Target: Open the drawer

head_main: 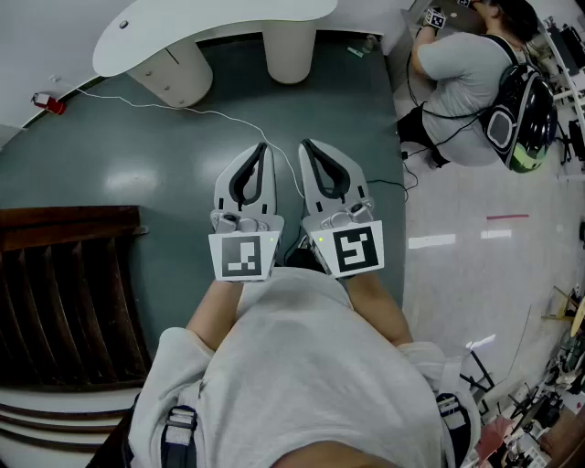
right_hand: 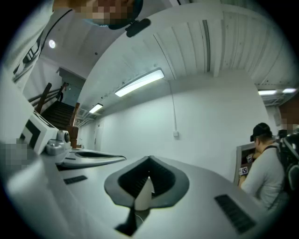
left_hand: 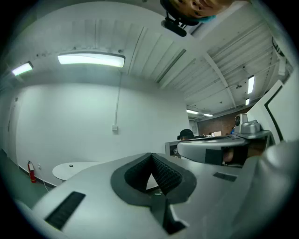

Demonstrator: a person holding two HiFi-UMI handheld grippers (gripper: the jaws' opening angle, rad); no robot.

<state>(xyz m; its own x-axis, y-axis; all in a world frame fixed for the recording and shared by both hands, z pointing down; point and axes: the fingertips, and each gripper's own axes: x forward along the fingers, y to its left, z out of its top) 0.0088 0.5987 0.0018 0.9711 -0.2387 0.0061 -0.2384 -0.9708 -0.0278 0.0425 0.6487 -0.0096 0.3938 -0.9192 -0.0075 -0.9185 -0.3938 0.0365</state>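
No drawer shows in any view. In the head view the person holds both grippers side by side in front of the chest, pointing level over the dark green floor. The left gripper (head_main: 261, 148) has its jaws closed tip to tip, with nothing between the black pads. The right gripper (head_main: 305, 144) is likewise shut and empty. The left gripper view shows the left gripper (left_hand: 150, 155) with its ribbed pads meeting at the tip against a white wall. In the right gripper view the right gripper (right_hand: 149, 159) is closed the same way.
A white curved table (head_main: 210, 23) on round legs stands ahead, with a white cable (head_main: 183, 108) trailing on the floor. Dark wooden stairs (head_main: 64, 292) lie at the left. Another person with a backpack (head_main: 475, 73) crouches at the upper right. A small red fire extinguisher (head_main: 50, 102) is at the far left.
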